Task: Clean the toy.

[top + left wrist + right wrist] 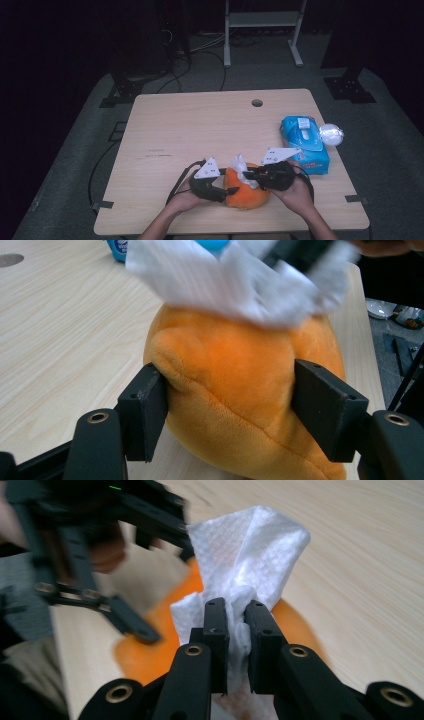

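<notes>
**Wiping the plush while the other gripper steadies it**

Nearest me, at the tabletop's near edge, my left gripper has its jaws on either flank of the orange plush toy, pads pressing into the fabric on both sides. My right gripper is clamped tight on a white tissue, which rides over the top of the toy. I judge the step to be wiping the plush, so I want short, light strokes with the tissue flat on the fabric, because the soft body will roll or dent if I push hard. The left grip should stay low and firm so the toy does not slide toward the edge. The tissue is thin and bunched between the pads; dragging it sideways too fast could tear it.

Farther right, near the right edge, lies a blue tissue pack with a crumpled white wad touching its far side. The light wood tabletop has a round hole near its far edge. Beyond it are grey carpet, cables and a white frame, all in dim light.
</notes>
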### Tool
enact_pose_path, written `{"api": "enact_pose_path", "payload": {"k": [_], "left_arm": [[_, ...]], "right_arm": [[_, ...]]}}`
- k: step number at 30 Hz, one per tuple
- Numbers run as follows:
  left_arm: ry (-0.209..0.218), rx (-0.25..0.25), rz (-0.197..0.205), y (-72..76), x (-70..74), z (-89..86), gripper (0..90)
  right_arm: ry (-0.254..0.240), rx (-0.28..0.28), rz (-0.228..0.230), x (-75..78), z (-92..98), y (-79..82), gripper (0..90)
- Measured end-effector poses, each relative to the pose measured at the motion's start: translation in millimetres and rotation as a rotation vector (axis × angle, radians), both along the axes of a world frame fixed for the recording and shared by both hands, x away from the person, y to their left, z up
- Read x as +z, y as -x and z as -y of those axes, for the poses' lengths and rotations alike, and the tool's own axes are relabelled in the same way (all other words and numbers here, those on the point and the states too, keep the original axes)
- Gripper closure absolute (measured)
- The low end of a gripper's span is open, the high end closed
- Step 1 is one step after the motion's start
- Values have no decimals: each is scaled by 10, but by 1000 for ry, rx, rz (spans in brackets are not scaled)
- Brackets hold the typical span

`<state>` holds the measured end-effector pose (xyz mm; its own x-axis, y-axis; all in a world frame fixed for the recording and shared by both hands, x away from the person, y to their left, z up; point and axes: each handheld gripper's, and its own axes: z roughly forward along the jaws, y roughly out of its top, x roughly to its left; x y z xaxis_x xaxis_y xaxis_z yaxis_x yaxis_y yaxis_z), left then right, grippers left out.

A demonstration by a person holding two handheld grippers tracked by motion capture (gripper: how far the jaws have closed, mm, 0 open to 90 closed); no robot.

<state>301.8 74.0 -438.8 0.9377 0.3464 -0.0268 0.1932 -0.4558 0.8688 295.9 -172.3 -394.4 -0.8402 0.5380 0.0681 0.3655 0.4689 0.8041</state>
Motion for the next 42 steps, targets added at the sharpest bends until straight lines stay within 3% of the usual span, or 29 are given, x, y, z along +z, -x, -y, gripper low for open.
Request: {"api": "enact_pose_path", "payload": {"k": [2,5,9,11,13,17,19,22,25,31,34,36,39,42], "left_arm": [[-5,-16,10,8,19,16,325],[-2,-30,9,13,36,17,305],[19,-20,-57,-28,68,17,187],[34,-26,-82,-41,56,17,191],[25,-40,-60,-18,55,18,247],[11,-60,-6,38,77,57,314],[2,-84,41,92,88,101,326],[-22,-102,83,147,108,123,333],[-18,-102,84,142,99,100,342],[-16,-106,87,136,93,103,343],[-44,-128,123,163,110,126,345],[-50,-133,130,177,115,131,347],[-51,-128,128,168,110,108,353],[-44,-115,117,145,91,73,360]], "right_arm": [[1,-30,-11,-8,112,-27,804],[31,-63,8,-2,237,-11,804],[31,-16,-9,-35,235,31,805],[31,27,-6,-31,198,55,801],[56,37,17,-13,176,81,801],[12,32,31,42,159,113,808],[-15,52,28,76,71,140,811],[2,68,55,122,-108,174,812],[7,55,58,134,-130,150,812],[-35,-37,4,52,180,22,812],[-47,-27,15,77,135,61,812],[-54,8,26,100,25,96,812],[-18,22,48,127,-98,129,812],[-10,5,49,108,-33,88,812]]}}
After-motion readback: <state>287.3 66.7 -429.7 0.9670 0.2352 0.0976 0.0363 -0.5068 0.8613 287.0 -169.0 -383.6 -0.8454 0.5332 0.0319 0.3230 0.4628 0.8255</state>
